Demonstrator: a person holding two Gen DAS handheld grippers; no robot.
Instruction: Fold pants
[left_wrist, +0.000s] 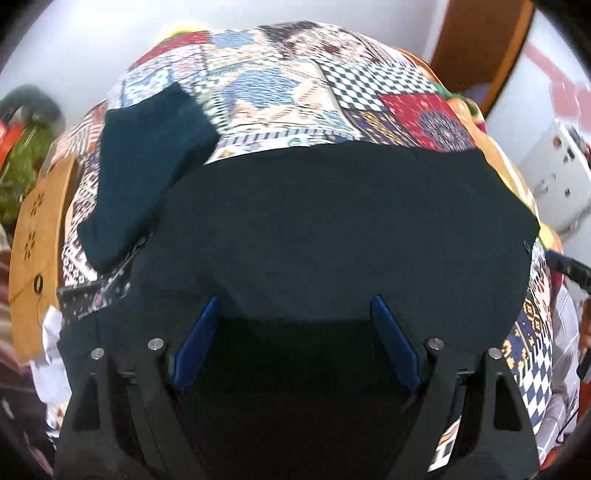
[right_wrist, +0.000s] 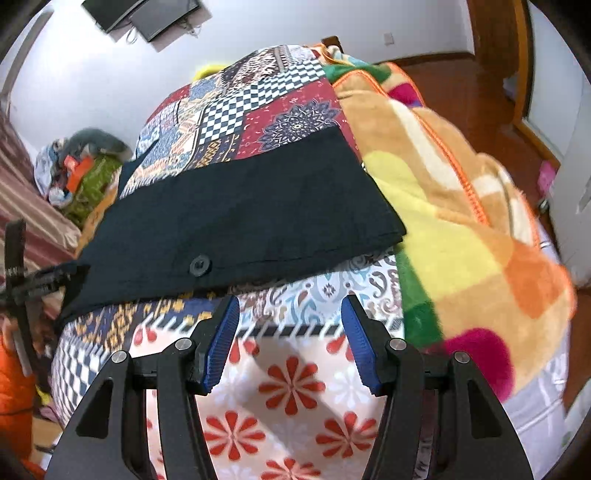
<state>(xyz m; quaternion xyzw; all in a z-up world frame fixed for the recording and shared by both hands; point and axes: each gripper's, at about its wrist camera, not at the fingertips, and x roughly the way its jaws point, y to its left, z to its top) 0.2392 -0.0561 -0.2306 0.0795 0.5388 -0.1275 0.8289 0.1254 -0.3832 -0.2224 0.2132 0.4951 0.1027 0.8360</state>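
Dark navy pants lie folded flat across a patchwork bedspread. My left gripper is open right over their near edge, blue pads spread wide, nothing between them. In the right wrist view the pants show a black button near their near edge. My right gripper is open and empty, just short of that edge, over the bedspread. The left gripper shows at the pants' left end.
A second folded dark teal garment lies on the bed at the left. A fluffy multicolour blanket is heaped along the right side. A pile of clothes sits by the wall. A wooden floor and door frame lie beyond.
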